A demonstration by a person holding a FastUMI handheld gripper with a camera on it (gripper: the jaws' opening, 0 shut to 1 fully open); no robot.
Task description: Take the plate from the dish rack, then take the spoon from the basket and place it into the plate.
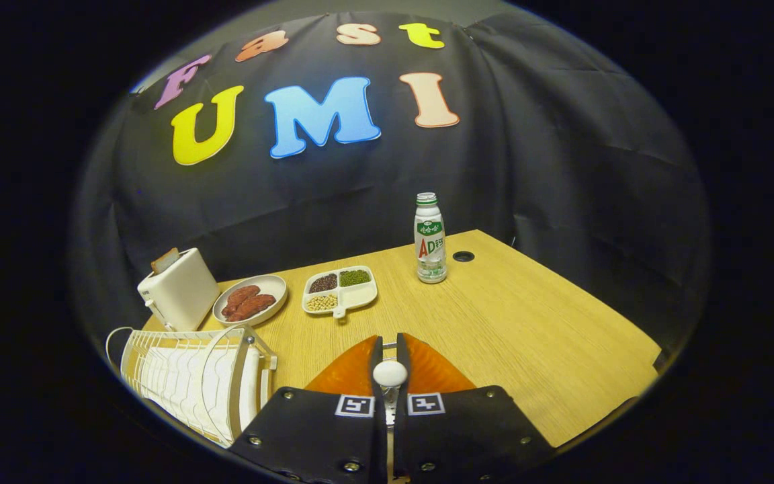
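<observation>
My gripper (pixel 390 346) hovers low over the wooden table (pixel 528 336) with its two black fingers nearly together. Both fingers press on the spoon (pixel 390 374). Its white rounded end shows between them, and a thin metal shaft runs back toward me. Right under and just ahead of the fingertips lies the orange plate (pixel 431 370), flat on the table and partly hidden by the fingers. The white wire dish rack (pixel 192 376) stands beside the fingers on the left, with white plates still in it.
Beyond the rack stand a white toaster (pixel 179 289), a dish of sausages (pixel 250 300) and a divided tray of beans (pixel 340 290). A small drink bottle (pixel 430 238) stands farther back, next to a cable hole (pixel 463 256).
</observation>
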